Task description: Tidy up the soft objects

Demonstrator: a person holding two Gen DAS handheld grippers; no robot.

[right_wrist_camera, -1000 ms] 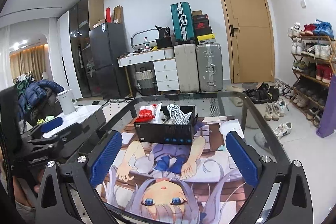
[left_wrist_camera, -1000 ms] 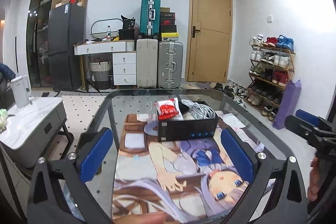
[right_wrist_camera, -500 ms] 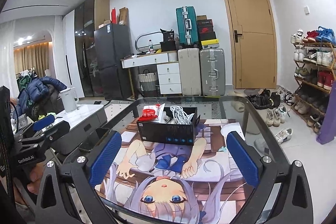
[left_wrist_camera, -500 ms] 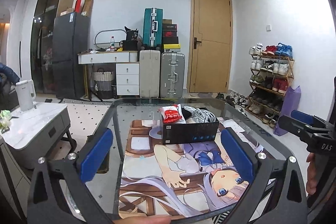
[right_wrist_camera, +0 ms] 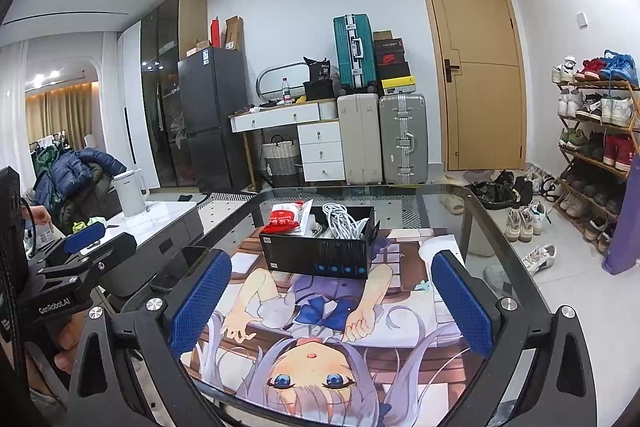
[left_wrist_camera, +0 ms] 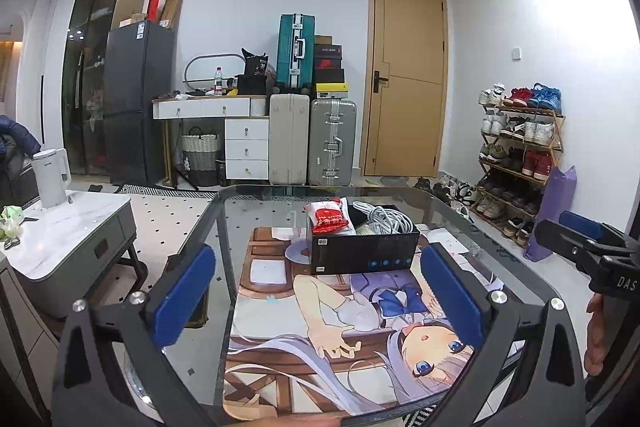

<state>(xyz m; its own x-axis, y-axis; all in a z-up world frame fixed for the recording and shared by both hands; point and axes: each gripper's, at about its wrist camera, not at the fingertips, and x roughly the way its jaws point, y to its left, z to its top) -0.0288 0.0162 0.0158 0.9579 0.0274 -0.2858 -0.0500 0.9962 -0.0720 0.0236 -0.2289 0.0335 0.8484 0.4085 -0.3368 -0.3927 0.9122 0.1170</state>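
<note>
A black open box [left_wrist_camera: 362, 254] [right_wrist_camera: 320, 253] stands on an anime-print mat [left_wrist_camera: 336, 327] [right_wrist_camera: 320, 339] on a glass table. In it are a red-and-white soft packet [left_wrist_camera: 330, 219] [right_wrist_camera: 285, 219] and a coil of grey-white cable [left_wrist_camera: 384, 219] [right_wrist_camera: 340, 221]. My left gripper [left_wrist_camera: 316, 295] is open and empty, held above the mat short of the box. My right gripper [right_wrist_camera: 330, 303] is open and empty, also short of the box. Each gripper shows at the edge of the other's view: the right one [left_wrist_camera: 588, 247] and the left one [right_wrist_camera: 80, 247].
A grey side table [left_wrist_camera: 60, 239] with a white kettle [left_wrist_camera: 52, 177] stands left of the glass table [left_wrist_camera: 224, 227]. Suitcases [left_wrist_camera: 312, 143], a desk and a fridge line the far wall. A shoe rack [left_wrist_camera: 520, 155] and loose shoes are at the right.
Both grippers have tilted up and drawn back a little, so the box sits lower and farther in both views. Nothing was gripped or released.
</note>
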